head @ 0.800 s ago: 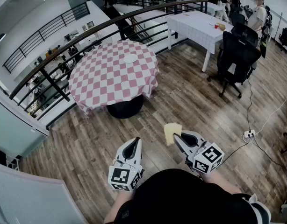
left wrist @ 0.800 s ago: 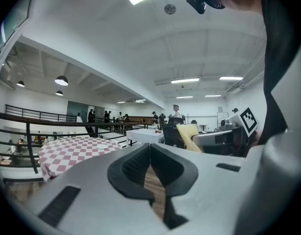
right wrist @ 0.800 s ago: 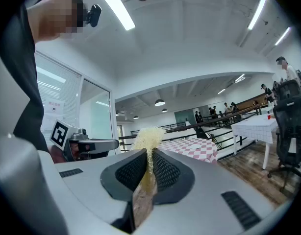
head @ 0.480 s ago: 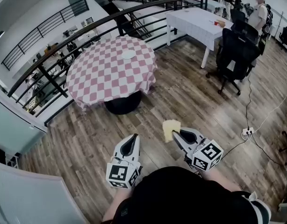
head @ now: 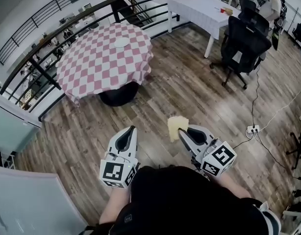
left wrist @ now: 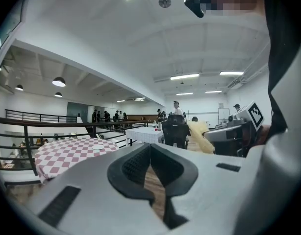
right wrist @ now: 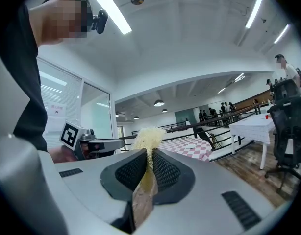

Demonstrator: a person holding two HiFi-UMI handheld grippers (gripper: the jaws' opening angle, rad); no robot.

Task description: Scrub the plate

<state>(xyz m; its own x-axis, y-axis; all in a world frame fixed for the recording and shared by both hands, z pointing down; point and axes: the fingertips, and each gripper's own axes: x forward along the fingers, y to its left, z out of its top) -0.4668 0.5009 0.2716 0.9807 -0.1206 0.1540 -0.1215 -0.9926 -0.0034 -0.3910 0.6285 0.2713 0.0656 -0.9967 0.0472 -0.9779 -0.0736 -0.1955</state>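
Plate [head: 121,42], small, white, lies flat on round table [head: 99,65] covered by a pink-and-white checked cloth, toward the table's far side, nothing else seen on the cloth. Both grippers are held low in front of the wearer's dark top, over wooden floor [head: 189,87], well apart from table and plate. Left gripper [head: 132,129]: jaws together, tips meeting, nothing between them; in the left gripper view only floor shows through the hollow behind the pads. Right gripper [head: 180,131]: jaws clamped on yellow scrubbing pad [head: 176,126], which stands up past the tips with a frayed, fibrous top edge; in the right gripper view the pad is pinched thin between the ribbed pads. Marker cubes of both grippers face the head camera. The two grippers sit side by side, not touching, the right one angled inward with the pad pointing roughly toward the table. Black railing [head: 67,26] curves behind the table along a drop to a lower level. Rectangular white table [head: 202,9] stands at upper right with small items on it, too small to identify. Black office chair [head: 243,43] is just beside that table. White power strip [head: 252,129] lies on the floor right of the right gripper, cable trailing off. One bystander [head: 274,6] stands at far upper right.
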